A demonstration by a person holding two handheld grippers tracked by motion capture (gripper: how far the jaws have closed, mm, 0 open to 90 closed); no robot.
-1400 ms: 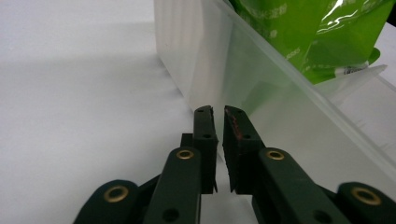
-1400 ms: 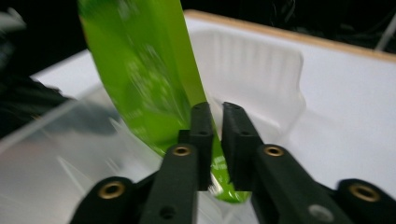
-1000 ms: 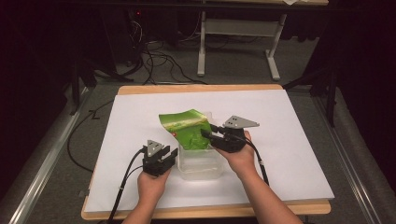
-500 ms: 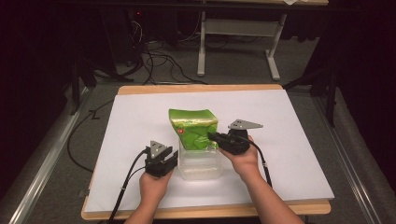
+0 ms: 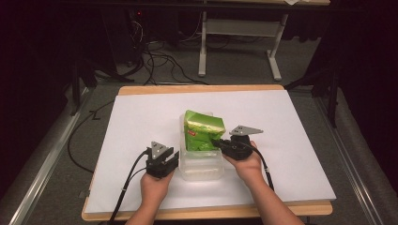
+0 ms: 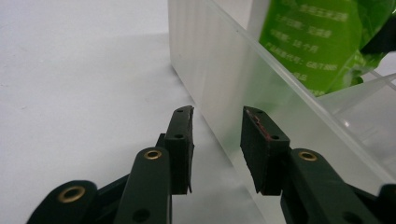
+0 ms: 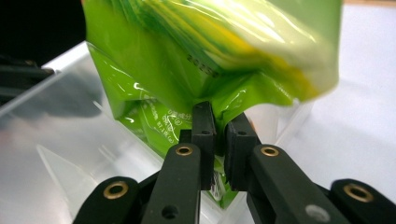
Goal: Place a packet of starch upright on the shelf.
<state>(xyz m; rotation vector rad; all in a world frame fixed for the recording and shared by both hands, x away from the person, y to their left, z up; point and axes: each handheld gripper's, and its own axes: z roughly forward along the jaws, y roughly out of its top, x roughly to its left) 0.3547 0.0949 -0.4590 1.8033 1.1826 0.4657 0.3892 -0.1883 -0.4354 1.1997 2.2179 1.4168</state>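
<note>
Right gripper (image 5: 219,142) pinches green snack bag (image 5: 202,129), lowered partway into clear plastic bin (image 5: 202,169) mid-bench (image 5: 131,117). Left gripper (image 5: 172,156), jaws apart and empty, sits beside bin wall. Release likely remains.

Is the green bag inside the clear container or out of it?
Partly in: the green bag has its lower end within the clear container, the right gripper pinching it.
</note>
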